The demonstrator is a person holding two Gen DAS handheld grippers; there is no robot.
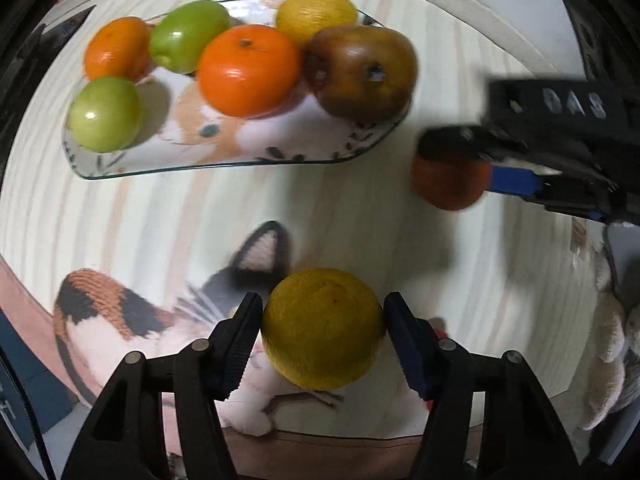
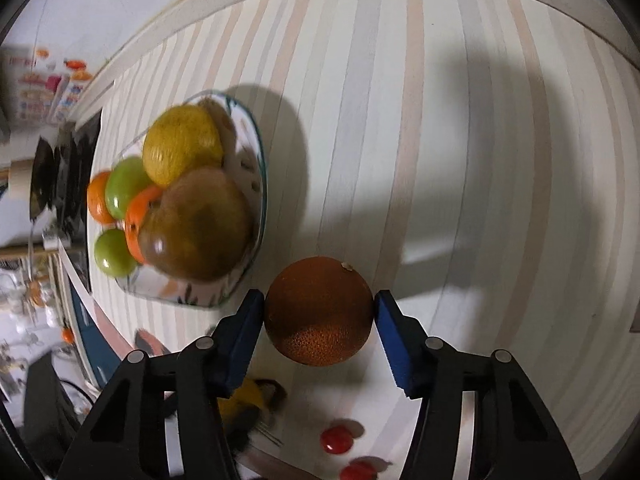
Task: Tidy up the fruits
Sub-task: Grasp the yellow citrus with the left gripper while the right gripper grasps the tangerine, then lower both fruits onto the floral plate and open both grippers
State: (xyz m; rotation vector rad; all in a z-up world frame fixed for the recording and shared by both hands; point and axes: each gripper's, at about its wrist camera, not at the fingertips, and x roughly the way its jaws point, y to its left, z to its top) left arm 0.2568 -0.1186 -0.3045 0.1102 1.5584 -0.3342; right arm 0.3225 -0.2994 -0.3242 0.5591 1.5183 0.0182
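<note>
My left gripper [image 1: 323,322] is shut on a yellow citrus fruit [image 1: 323,328] and holds it above the table. My right gripper [image 2: 320,308] is shut on a dark orange [image 2: 319,316]; it also shows at the right of the left wrist view [image 1: 450,182], held between the blue pads. A glass plate [image 1: 168,164] with a cat picture lies beyond, holding two oranges [image 1: 248,70], two green fruits [image 1: 106,114], a yellow citrus [image 1: 316,12] and a brown-red apple [image 1: 360,72]. The plate [image 2: 256,168] sits left of my right gripper.
The striped round table [image 2: 440,120] has a cat-pattern mat [image 1: 120,312] under my left gripper. Two small red fruits [image 2: 336,440] lie near the table's front edge. A plush toy [image 1: 612,344] sits at the right. Shelves and clutter stand beyond the table's left side.
</note>
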